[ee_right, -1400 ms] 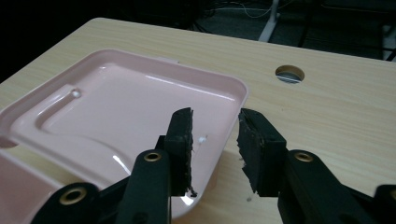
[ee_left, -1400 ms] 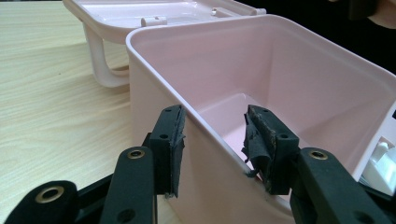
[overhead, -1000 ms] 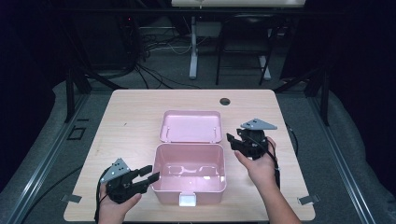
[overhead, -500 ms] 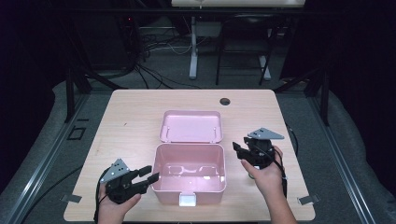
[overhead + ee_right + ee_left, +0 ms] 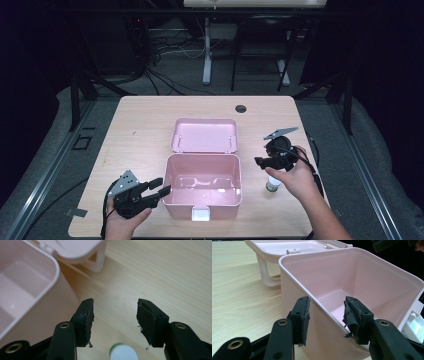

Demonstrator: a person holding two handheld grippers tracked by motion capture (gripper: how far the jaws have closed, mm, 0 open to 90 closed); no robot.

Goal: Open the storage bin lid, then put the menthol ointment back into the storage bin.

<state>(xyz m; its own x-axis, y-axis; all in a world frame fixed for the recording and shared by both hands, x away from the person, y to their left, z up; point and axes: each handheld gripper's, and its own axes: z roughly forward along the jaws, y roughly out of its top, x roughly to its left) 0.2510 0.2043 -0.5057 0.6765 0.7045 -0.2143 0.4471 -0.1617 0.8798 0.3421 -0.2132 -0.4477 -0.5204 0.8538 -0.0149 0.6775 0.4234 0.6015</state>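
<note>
Below right gripper [image 5: 115, 315], upright bottle [image 5: 123, 353]

In the high view the small bottle [image 5: 272, 185] is largely covered by the person's right hand [image 5: 292, 176]; just its pale base and a greenish band show, too small to read. In the right gripper view the bottle [image 5: 123, 352] is blurred and cut off by the bottom edge. The front wall of the pink box [image 5: 352, 290] is cut off by the right edge in the left gripper view, and the white latch [image 5: 415, 323] is partly out of frame.
</note>
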